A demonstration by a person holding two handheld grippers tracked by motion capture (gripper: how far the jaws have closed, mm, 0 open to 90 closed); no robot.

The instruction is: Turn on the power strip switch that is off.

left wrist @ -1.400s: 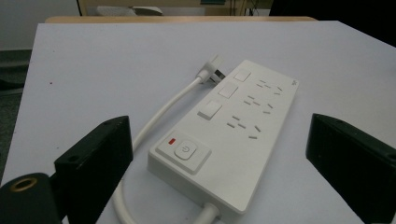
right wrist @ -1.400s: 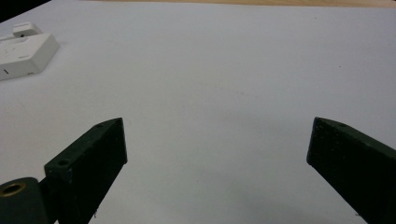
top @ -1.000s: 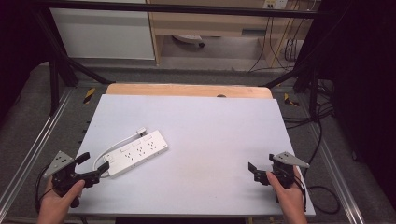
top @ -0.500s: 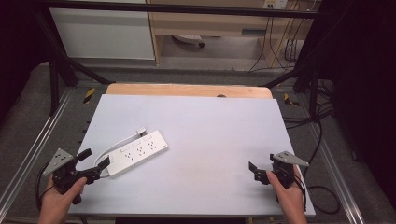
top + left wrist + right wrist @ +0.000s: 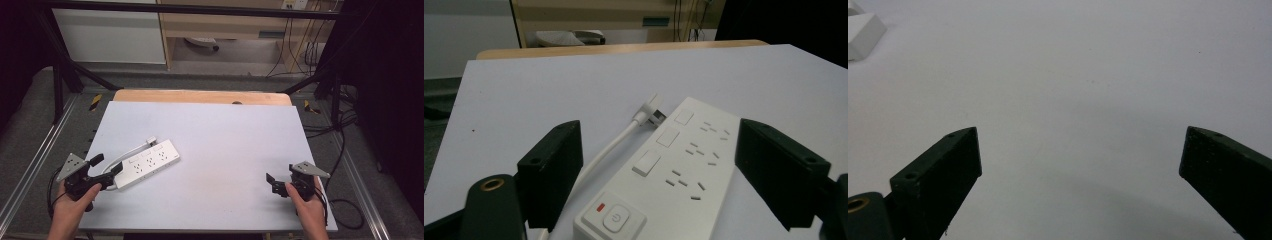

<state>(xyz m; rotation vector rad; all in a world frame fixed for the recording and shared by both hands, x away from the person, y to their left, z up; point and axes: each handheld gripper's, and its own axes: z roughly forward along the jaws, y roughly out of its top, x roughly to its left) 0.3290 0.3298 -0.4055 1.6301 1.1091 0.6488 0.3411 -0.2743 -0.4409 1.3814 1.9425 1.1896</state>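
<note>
At eight o'clock on the pale grey table top [image 5: 220,150], the left gripper [image 5: 106,170] straddles the near end of the white plastic power strip [image 5: 148,163] — its jaws have just been closing, not yet pressing it. At four o'clock the right gripper [image 5: 272,182] rests with jaws wide apart — nothing between them.

High view: above the near edge, looking forward and down on the whole table [image 5: 225,130].
Left gripper view: low, close behind the power strip [image 5: 674,170].
Right gripper view: low over bare table.
Shared: power strip, table.
</note>
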